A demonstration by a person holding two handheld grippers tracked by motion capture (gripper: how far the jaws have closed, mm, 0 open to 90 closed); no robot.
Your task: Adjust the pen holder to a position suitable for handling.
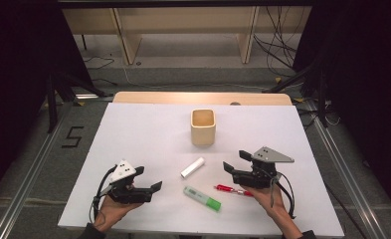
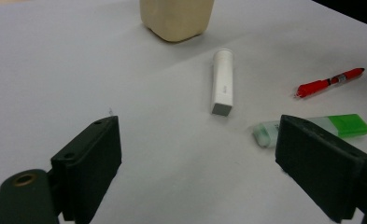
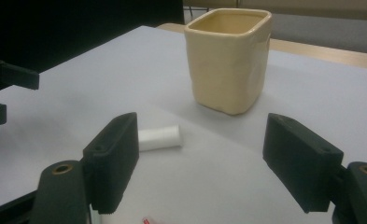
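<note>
High view: the red pen (image 1: pixel 232 189) lies flat on the white table (image 1: pixel 143 139) just in front of the right gripper (image 1: pixel 237 162), near the front edge; it is slim, glossy red plastic with a dark band and a silvery part toward one end, as the left gripper view shows (image 2: pixel 329 82); beside it lies the green highlighter (image 1: pixel 202 198), chunky, with a pale translucent cap, and a short white tube (image 1: pixel 192 168), matte, one end squared off (image 2: pixel 222 83); the cream cup (image 1: pixel 203 127) stands upright past them at mid-table, squarish with rounded corners and a smooth glazed look (image 3: pixel 229 60); the right gripper's jaws stand wide apart with nothing between the pads, aimed at cup and tube; the left gripper (image 1: pixel 149 179) is likewise wide open and holds nothing, resting low at the near left; the sheet is plain and smooth, with broad bare room to the left and behind the cup; all four things lie apart from one another.
</note>
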